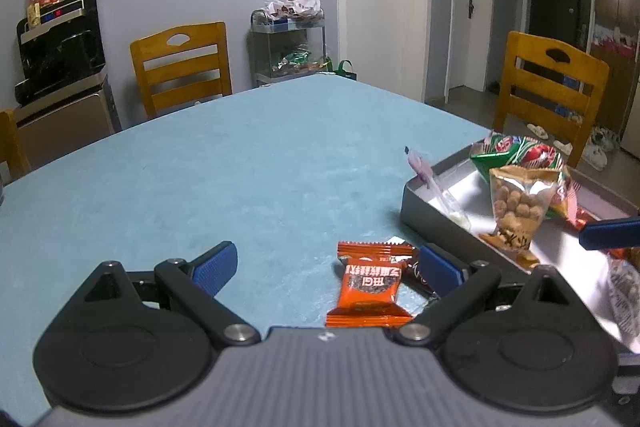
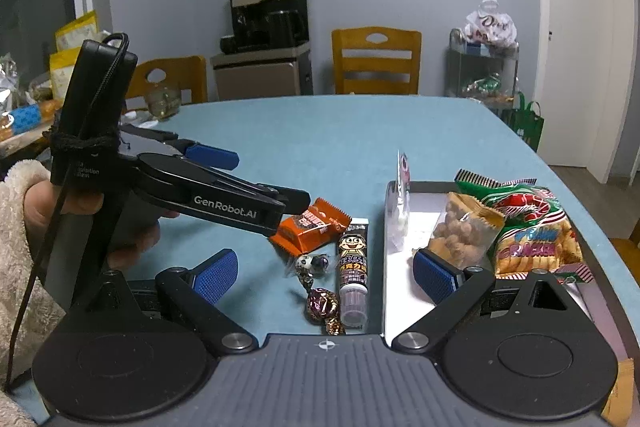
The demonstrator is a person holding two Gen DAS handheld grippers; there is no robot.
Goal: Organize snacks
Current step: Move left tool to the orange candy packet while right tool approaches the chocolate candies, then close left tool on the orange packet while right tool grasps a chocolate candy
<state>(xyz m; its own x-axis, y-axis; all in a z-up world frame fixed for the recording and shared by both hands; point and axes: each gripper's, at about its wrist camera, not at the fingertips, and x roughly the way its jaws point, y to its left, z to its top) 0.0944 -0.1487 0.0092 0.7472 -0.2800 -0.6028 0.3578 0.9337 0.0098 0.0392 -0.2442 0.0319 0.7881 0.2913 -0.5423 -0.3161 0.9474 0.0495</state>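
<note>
Two orange snack packs (image 1: 370, 285) lie on the blue table (image 1: 200, 187) at lower centre of the left wrist view, just beside the metal tray (image 1: 416, 201) at right, w/ the left gripper (image 1: 326, 269) spread wide around them, nothing held. In the right wrist view the right gripper (image 2: 326, 273) is also spread wide & empty, straddling the tray's near-left edge, w/ a tube snack (image 2: 352, 275) and wrapped candies (image 2: 322, 303) betw. its fingers. Tray holds a peanut bag (image 2: 460, 233) and a prawn cracker bag (image 2: 532, 231), touching, at right of frame; yellow chairs (image 2: 376, 61) stand behind the table.
</note>
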